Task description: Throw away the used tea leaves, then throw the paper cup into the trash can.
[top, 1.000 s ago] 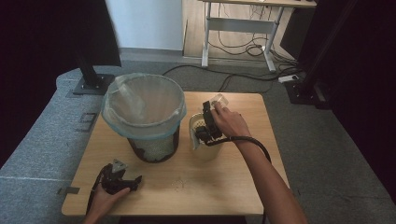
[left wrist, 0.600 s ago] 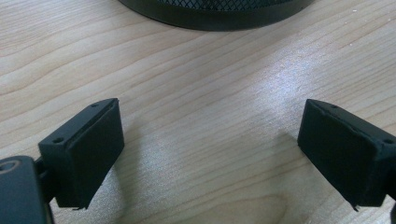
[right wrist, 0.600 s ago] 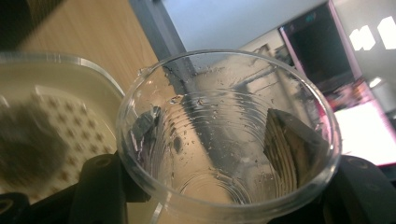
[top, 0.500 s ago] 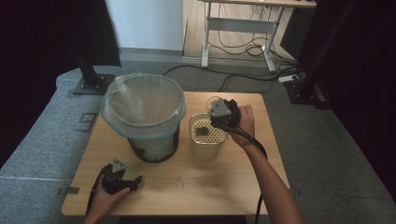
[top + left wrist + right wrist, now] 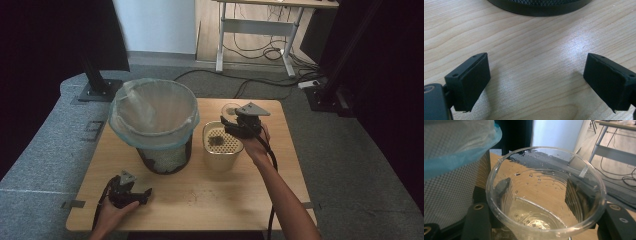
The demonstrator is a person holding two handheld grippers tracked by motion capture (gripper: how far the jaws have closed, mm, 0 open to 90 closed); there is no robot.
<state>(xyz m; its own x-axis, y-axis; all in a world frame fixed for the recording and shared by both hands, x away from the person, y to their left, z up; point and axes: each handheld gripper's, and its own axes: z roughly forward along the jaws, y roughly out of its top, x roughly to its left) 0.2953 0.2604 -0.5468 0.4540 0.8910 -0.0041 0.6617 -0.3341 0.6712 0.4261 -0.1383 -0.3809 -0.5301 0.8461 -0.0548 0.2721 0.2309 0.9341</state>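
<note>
Two grippers, one clear plastic cup (image 5: 545, 195).
Your right gripper (image 5: 243, 123) pinches the cup at frame center, its base cut off; your left gripper (image 5: 536, 85) lies spread, lower left, mesh bin (image 5: 155, 125) partly cropped.

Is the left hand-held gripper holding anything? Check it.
No: in the left gripper view the left hand-held gripper has its jaws spread wide over the bare wooden table, with nothing between them.
</note>
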